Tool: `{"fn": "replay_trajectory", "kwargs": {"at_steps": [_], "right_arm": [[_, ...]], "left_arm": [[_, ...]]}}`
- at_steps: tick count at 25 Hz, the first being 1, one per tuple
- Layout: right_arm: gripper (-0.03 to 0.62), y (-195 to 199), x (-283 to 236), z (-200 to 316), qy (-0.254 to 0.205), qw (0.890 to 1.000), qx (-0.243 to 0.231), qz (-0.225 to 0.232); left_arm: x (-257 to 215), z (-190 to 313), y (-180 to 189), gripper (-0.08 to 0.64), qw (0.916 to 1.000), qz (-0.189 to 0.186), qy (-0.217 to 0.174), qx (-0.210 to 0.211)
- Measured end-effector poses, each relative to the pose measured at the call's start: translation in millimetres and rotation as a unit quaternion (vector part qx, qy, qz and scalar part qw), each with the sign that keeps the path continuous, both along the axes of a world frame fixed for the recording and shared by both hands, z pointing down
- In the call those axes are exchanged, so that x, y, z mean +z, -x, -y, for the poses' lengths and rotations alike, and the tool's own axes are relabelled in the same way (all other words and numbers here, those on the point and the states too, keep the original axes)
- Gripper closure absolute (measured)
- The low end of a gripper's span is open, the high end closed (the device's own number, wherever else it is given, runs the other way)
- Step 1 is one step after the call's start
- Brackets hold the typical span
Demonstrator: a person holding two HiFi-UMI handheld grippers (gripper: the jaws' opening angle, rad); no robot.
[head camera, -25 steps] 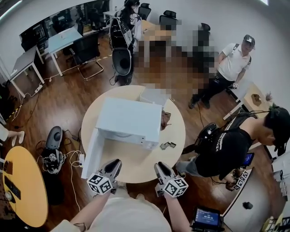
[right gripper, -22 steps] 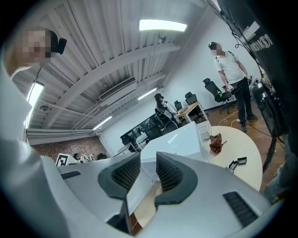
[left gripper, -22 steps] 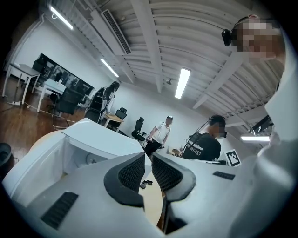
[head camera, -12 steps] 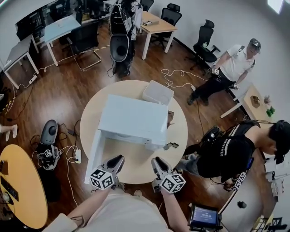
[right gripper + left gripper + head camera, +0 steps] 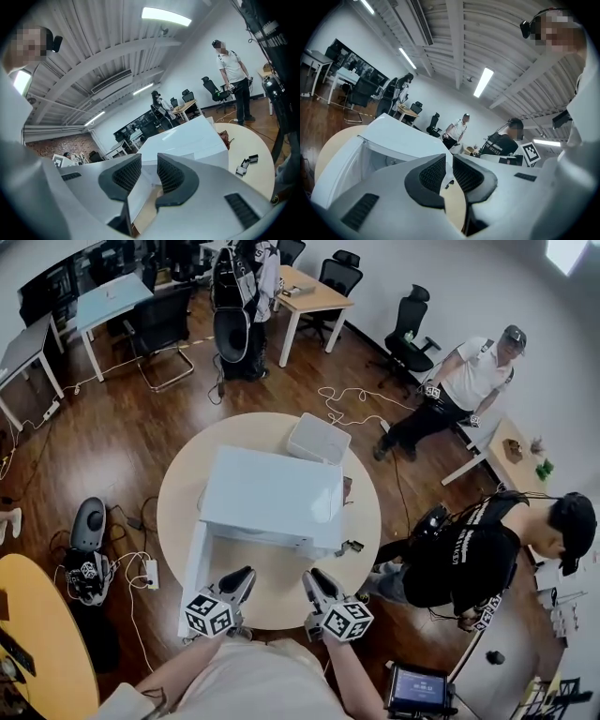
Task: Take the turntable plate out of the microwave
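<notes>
Round table (image 5: 279,582) (microwave (image 5: 272,493) atop), wooden floor (image 5: 112,442)

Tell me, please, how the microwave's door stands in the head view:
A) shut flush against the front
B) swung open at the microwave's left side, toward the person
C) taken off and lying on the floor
B: the door juts out from the left front corner of the microwave over the round table, toward the person, so the front stands open.

There is one microwave (image 5: 272,495), one round table (image 5: 361,514), one white box (image 5: 319,437), two grippers (left gripper (image 5: 246,574), right gripper (image 5: 309,577)) and two bystanders (image 5: 476,379).
</notes>
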State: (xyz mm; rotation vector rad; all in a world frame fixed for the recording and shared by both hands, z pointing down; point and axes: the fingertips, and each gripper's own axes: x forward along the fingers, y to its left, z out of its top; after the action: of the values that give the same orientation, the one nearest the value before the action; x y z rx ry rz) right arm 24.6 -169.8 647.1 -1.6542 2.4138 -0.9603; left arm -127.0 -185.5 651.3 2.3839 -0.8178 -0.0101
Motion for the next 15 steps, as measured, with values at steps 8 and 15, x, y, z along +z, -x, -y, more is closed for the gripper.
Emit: {"fn": "replay_trajectory", "kwargs": {"at_steps": [8,15], "right_arm": [[0.492,25,7,4,0.010,1.000,-0.004,-0.009],[0.492,35,20,19,0.020,1.000,-0.014,-0.004]], "left_arm": [[6,0,2,0.531,0.9999,0.008,-0.002,0.011],[14,4,3,0.531,0.9996,0.027,0.003,0.000]]}}
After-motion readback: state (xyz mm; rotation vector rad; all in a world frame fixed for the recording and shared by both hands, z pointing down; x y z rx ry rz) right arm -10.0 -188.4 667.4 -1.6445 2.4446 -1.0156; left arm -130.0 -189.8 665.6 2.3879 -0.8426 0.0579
